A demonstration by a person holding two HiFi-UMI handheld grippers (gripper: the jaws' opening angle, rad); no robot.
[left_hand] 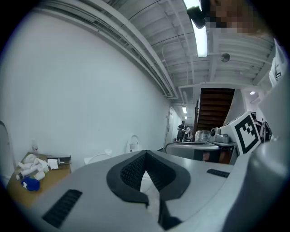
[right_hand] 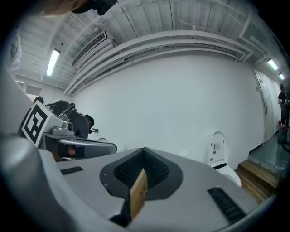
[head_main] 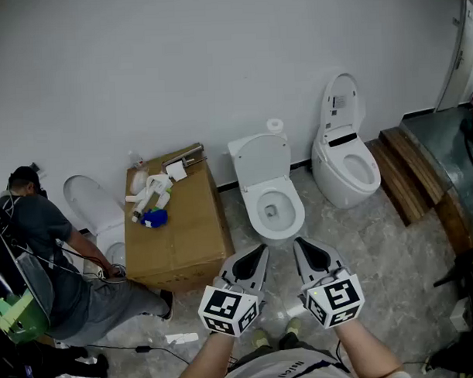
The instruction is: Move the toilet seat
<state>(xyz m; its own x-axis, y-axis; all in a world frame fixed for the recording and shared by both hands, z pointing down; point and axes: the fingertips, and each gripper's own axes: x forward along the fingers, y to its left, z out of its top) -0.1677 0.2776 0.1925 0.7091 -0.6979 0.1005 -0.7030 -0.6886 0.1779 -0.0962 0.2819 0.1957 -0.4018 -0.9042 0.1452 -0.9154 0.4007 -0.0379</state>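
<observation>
Left gripper point(head_main: 261, 249), right gripper point(head_main: 299, 243): fingers clenched, near toilet seat point(head_main: 254, 215), lid point(head_main: 260, 160) up. Open fingers first; pinch seat rim squarely.

The left hand-held gripper point(head_main: 262, 250) and right hand-held gripper point(head_main: 299, 243) sit side by side at lower centre, both with jaws together.

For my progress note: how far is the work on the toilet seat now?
Done: nothing visible; the white ceramic toilet in front has its lid raised, and nothing touches it. In hand: nothing; the left gripper and right gripper hover before it, jaws together and empty. Left: the reach and the move itself.
</observation>
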